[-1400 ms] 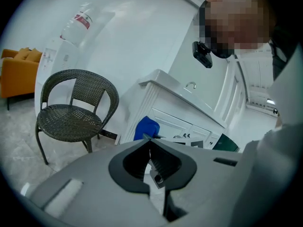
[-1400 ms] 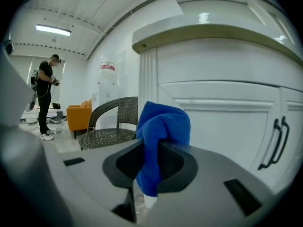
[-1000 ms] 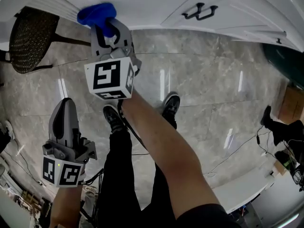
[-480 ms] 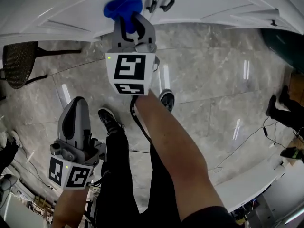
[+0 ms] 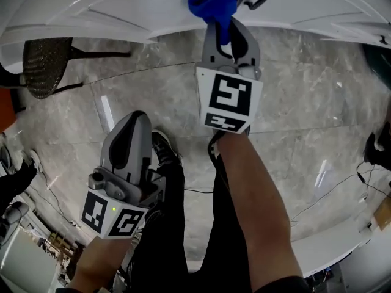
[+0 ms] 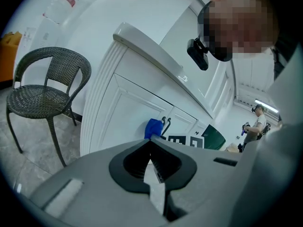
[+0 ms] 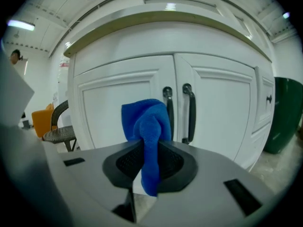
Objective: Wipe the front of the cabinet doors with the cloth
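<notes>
Right gripper (image 5: 225, 34) clamps the blue cloth (image 5: 212, 5), bunched ahead to press the cabinet door (image 7: 113, 112). Left gripper (image 6: 150, 167), closed and empty, hangs clear.

Marble floor (image 5: 305, 115): wicker chair (image 5: 44, 66), cabinet (image 5: 122, 5) (white), shoe (image 5: 162, 146).

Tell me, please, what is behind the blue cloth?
The left cabinet door, with its black handle partly hidden by the blue cloth; the door patch behind it is covered.
</notes>
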Tool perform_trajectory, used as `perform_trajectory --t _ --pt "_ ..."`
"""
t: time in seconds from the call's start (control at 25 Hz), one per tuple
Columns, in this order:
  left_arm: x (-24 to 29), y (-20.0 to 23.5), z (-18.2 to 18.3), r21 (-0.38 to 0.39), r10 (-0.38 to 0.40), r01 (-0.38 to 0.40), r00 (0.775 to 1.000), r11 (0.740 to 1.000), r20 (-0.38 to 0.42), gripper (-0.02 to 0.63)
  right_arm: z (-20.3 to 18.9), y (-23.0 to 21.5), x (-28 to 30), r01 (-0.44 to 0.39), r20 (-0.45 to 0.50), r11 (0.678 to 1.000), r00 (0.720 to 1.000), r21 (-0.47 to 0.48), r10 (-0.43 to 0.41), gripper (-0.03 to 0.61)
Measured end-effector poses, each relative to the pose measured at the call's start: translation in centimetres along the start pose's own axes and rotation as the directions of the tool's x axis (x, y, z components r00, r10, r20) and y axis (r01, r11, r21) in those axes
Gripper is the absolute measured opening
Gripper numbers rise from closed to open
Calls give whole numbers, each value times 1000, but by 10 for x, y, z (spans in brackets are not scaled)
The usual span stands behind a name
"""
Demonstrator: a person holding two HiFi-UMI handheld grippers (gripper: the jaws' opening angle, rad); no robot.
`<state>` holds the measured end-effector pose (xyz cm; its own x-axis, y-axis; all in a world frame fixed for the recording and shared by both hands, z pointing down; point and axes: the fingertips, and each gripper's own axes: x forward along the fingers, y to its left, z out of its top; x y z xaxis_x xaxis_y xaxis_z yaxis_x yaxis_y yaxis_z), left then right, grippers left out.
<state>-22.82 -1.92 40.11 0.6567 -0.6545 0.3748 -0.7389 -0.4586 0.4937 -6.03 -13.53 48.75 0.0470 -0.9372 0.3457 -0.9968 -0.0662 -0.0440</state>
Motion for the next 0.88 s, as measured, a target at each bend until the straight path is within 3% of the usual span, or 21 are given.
perform_trajectory --t 0.08,0.2,0.36,0.48,0.68,0.88 --pt "-10 11 2 -4 8 -8 1000 1000 10 0 4 25 -7 -36 17 996 999 -84 37 60" --pt "-30 32 5 -10 24 -24 999 1000 21 0 2 91 -10 -163 -11 970 987 -181 163 60" --pt "-56 57 7 -4 39 -39 999 999 24 0 -7 185 3 -307 41 934 947 -185 319 60" --pt "-76 82 9 5 51 -51 998 999 22 0 -20 230 16 -359 13 912 930 -201 368 60" --pt "-99 126 15 -6 114 -114 992 993 58 0 -18 258 45 -358 23 906 928 -228 372 60" --pt "-92 127 12 -22 130 -129 990 991 46 0 -35 242 45 -360 -7 892 928 -272 373 60"
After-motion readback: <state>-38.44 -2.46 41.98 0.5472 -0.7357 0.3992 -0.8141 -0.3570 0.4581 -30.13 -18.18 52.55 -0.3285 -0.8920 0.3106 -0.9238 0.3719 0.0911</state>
